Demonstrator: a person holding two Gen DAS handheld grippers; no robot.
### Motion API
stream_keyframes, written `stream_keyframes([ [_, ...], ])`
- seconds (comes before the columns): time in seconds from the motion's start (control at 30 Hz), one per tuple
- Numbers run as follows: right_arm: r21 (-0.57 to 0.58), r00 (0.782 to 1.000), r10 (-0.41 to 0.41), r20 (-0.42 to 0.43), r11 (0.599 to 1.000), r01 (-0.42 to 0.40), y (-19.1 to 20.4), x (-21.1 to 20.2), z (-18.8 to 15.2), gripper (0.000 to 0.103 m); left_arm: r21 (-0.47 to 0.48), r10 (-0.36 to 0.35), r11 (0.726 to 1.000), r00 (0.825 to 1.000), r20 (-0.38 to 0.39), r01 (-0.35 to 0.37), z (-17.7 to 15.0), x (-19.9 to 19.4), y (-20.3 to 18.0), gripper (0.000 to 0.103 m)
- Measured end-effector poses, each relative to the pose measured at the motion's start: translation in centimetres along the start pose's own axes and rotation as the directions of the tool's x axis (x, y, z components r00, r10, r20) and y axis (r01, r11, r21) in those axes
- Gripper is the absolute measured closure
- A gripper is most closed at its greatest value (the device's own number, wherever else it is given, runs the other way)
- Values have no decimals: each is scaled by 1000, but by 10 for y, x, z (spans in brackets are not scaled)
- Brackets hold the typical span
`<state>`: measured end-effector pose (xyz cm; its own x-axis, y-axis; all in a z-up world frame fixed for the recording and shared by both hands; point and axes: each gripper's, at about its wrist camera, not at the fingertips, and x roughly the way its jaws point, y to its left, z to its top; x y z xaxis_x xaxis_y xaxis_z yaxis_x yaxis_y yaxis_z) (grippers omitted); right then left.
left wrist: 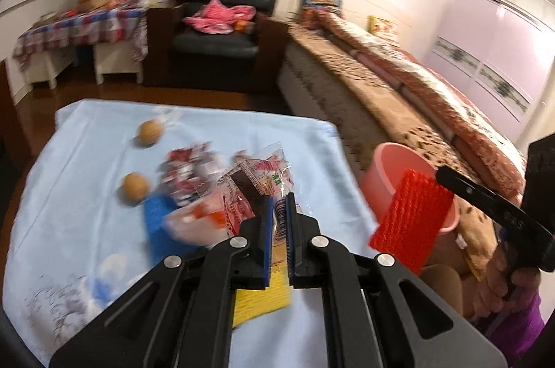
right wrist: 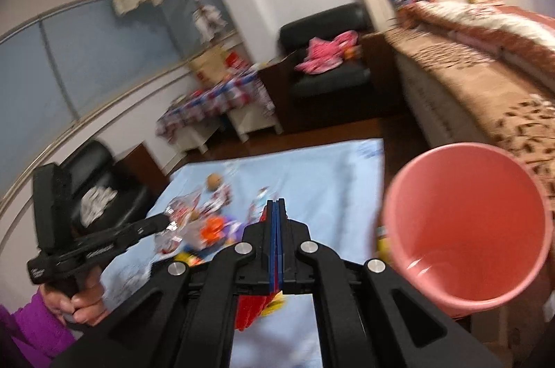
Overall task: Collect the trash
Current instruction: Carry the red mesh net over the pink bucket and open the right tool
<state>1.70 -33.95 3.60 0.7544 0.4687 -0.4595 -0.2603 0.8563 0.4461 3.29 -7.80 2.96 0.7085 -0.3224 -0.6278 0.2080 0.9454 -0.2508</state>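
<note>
My left gripper is shut on a clear printed snack wrapper and holds it above the light blue cloth. A yellow sponge lies under it. My right gripper is shut on a red ribbed sponge, seen in the left wrist view beside the pink bucket. The bucket stands open to the right of the right gripper. More wrappers and two brown balls lie on the cloth.
A bed with a brown cover runs along the right. A black armchair with pink clothes stands at the back, and a table with a checked cloth is at the back left. Blue items lie on the cloth.
</note>
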Motion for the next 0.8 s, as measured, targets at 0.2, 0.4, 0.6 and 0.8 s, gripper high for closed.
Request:
stream_keyframes([
  [0.2,93,987,-143,75,986,136,-60,-28,12,103,62,-112,991,993,-39,114,12,29,-55,97],
  [0.4,157,957,-269,109,955,251,-110,-52,11,103,140,-203,967,976,-79,213,20,62,-117,97],
  [0.6,193,937,-336,97,930,313,-138,-56,6,103,156,-270,944,953,-136,290,21,98,-162,97],
  [0.8,221,927,-367,70,912,345,-157,-51,0,102,180,-282,934,946,-163,309,18,124,-188,97],
])
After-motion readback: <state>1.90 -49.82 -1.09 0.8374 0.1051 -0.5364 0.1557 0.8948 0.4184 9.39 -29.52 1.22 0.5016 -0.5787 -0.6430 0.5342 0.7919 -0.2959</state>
